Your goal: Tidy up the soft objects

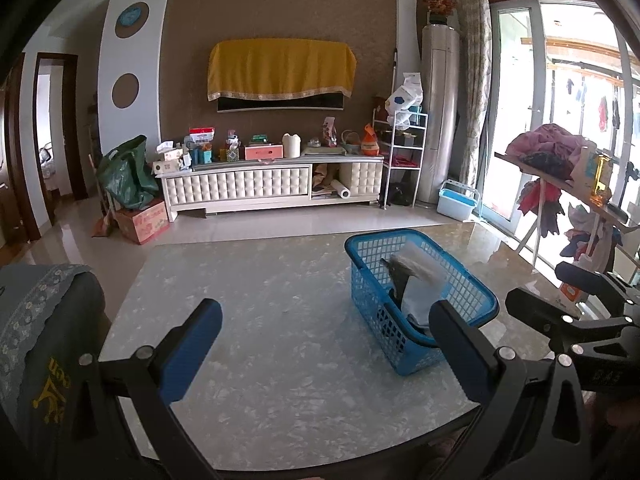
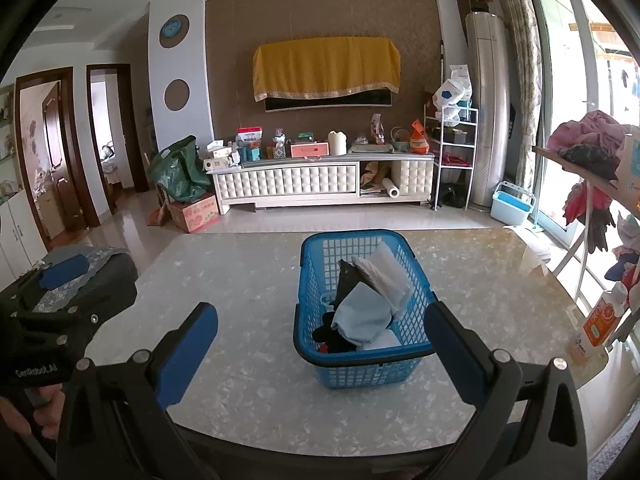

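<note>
Blue basket (image 2: 362, 364) of cloths (image 2: 362, 316) on table (image 2: 248, 280), both tongs (image 2: 324, 350) apparently empty, agape

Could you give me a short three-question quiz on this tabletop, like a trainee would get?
1. True or false: the blue basket on the marble table already holds soft items.
2. Which is in the basket? A) light blue cloth B) a red ball C) a glass jar
3. Fill in: both the left gripper and the right gripper are ____ and hold nothing.

Key: 1 true; 2 A; 3 open.
</note>
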